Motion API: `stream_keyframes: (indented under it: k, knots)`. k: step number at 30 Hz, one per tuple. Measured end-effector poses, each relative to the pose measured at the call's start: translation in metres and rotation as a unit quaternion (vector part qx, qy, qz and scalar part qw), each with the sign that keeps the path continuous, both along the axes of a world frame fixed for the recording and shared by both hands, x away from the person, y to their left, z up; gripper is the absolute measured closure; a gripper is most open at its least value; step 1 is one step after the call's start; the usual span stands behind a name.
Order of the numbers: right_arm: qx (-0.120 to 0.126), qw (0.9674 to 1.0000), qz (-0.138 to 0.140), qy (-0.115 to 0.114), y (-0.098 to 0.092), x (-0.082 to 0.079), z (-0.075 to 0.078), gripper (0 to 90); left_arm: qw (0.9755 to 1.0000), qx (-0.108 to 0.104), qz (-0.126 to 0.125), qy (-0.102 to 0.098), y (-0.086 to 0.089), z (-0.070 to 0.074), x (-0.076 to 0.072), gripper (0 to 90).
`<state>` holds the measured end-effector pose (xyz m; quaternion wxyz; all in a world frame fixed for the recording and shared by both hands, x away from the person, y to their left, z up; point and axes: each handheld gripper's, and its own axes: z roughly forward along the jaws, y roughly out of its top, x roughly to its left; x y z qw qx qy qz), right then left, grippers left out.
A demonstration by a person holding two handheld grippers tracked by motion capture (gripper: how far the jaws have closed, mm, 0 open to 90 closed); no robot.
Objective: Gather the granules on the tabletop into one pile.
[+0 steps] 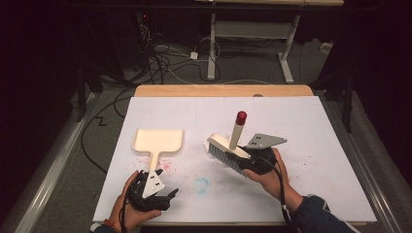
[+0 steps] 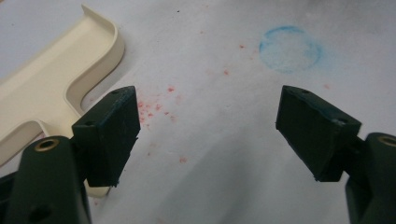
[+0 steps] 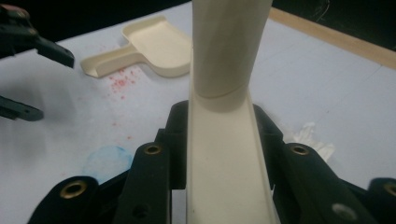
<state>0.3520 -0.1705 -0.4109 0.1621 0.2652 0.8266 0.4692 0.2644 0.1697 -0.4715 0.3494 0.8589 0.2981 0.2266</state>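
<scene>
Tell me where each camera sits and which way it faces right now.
High view: above the person's side, looking forward and down on the white table; both forearms, left gripper, right gripper.
Left gripper view: along its open jaws at red crumbs, blue ring, dustpan.
Right gripper view: along jaws shut on the brush; left gripper beyond.
Shared: all three see the dustpan.

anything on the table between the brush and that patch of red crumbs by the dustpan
Nothing visible. The right tool holds the brush off to the right of the red crumbs; the sheet between them is bare apart from a flat blue smudge. The dustpan lies on the crumbs' far side.
</scene>
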Motion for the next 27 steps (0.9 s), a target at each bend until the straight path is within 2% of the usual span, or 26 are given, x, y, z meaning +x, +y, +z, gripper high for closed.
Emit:
stream_keyframes:
  k: [4,7,10,12,15,19,23,27]
  knots:
    - [0.015,0.9998,-0.006,-0.014,-0.017,-0.008,0.017,67.8,1.0000,0.005,-0.001,-0.006,0.000,0.000,-0.001,20.9]
    - [0.012,0.9994,-0.019,-0.027,-0.033,-0.013,0.026,67.8,1.0000,0.001,0.000,-0.002,-0.001,0.001,-0.002,20.9]
    - [0.012,0.9991,-0.030,-0.027,-0.054,-0.017,0.031,67.8,1.0000,0.004,-0.001,-0.006,0.000,0.001,-0.001,20.9]
    - [0.000,0.9985,-0.045,-0.032,-0.067,-0.021,0.032,67.8,1.0000,0.002,0.000,-0.002,-0.001,0.001,-0.001,20.8]
    - [-0.010,0.9983,-0.053,-0.021,-0.086,-0.026,0.029,67.8,1.0000,0.004,-0.001,-0.007,-0.001,0.001,-0.001,20.9]
    - [-0.032,0.9969,-0.070,-0.018,-0.105,-0.031,0.022,67.8,1.0000,0.006,-0.001,-0.008,-0.002,0.001,-0.001,20.8]
    - [-0.050,0.9949,-0.088,-0.009,-0.117,-0.031,0.014,67.8,0.9999,0.008,-0.002,-0.007,-0.003,0.001,0.000,20.9]
    - [-0.074,0.9917,-0.105,-0.011,-0.124,-0.027,0.007,67.8,0.9999,0.008,-0.002,-0.006,-0.003,0.001,0.000,20.9]
